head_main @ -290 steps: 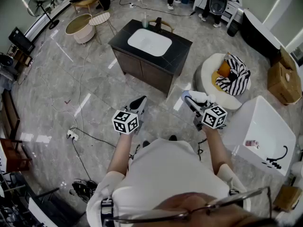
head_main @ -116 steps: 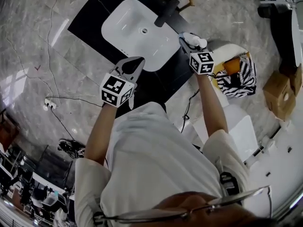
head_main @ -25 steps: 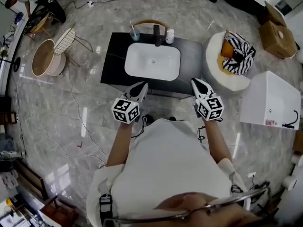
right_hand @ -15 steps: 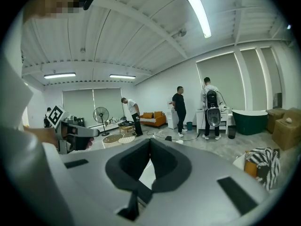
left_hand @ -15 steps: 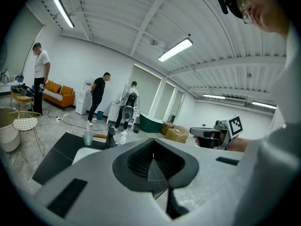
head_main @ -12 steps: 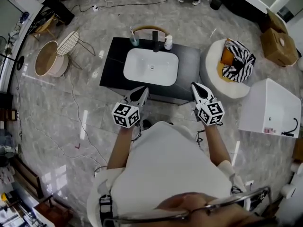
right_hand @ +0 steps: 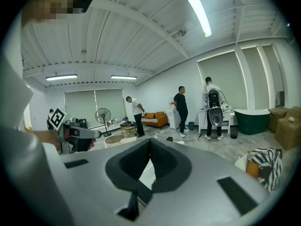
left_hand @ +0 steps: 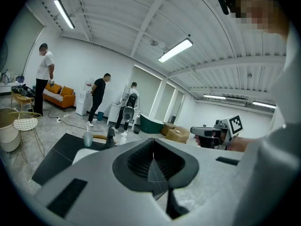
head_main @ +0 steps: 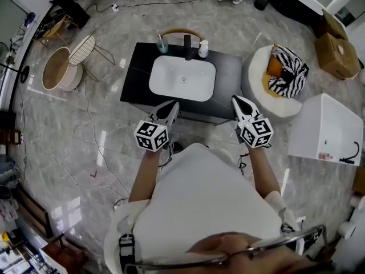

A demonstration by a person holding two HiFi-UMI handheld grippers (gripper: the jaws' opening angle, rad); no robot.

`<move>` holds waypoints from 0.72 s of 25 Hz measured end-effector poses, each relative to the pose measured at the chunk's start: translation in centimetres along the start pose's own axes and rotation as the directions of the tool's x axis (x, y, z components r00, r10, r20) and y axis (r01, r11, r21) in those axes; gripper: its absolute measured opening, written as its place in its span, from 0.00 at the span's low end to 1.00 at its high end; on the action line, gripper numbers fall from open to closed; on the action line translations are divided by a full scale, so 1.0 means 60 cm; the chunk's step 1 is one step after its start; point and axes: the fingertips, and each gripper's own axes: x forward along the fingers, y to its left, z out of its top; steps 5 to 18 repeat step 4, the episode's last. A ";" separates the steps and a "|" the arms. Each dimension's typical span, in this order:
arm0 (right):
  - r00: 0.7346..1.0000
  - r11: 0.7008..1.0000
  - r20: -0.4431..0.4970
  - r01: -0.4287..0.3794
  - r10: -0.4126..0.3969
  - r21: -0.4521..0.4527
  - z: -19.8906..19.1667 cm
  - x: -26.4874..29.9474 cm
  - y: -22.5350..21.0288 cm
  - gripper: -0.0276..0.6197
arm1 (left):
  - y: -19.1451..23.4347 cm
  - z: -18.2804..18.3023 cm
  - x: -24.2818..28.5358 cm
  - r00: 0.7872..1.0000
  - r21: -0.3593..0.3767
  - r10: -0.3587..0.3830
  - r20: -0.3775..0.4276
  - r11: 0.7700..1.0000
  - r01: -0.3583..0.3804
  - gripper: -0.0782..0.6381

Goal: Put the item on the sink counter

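Note:
The black sink counter (head_main: 225, 73) with its white basin stands just ahead of me. A small white bottle (head_main: 203, 49) stands upright on the counter's back edge, right of the black faucet (head_main: 187, 43). In the left gripper view the same bottle (left_hand: 123, 136) shows beside the faucet. My left gripper (head_main: 170, 108) hangs before the counter's front edge, jaws shut and empty (left_hand: 153, 161). My right gripper (head_main: 235, 101) is level with it near the counter's right front corner, also shut with nothing in it (right_hand: 150, 149).
A teal cup (head_main: 162, 45) with a toothbrush stands left of the faucet. A round white seat with a striped cushion (head_main: 284, 73) sits right of the counter, a white tub (head_main: 325, 127) beyond it. Round tables (head_main: 57, 70) and cables lie at left. People stand far back.
The right gripper held the white bottle over the counter seconds ago; now the bottle stands by the faucet and that gripper is empty. Over the last second both grippers barely move.

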 end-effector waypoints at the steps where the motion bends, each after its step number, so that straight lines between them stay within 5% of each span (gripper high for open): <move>1: 1.000 1.000 0.001 -0.001 0.001 0.000 0.001 0.002 0.000 0.05 | 0.002 0.002 0.001 1.000 0.000 0.000 0.002 1.000 0.000 0.12; 18: 1.000 1.000 0.004 -0.004 0.004 0.000 0.004 0.009 -0.002 0.05 | 0.010 0.006 0.004 1.000 0.001 0.001 0.008 1.000 -0.001 0.12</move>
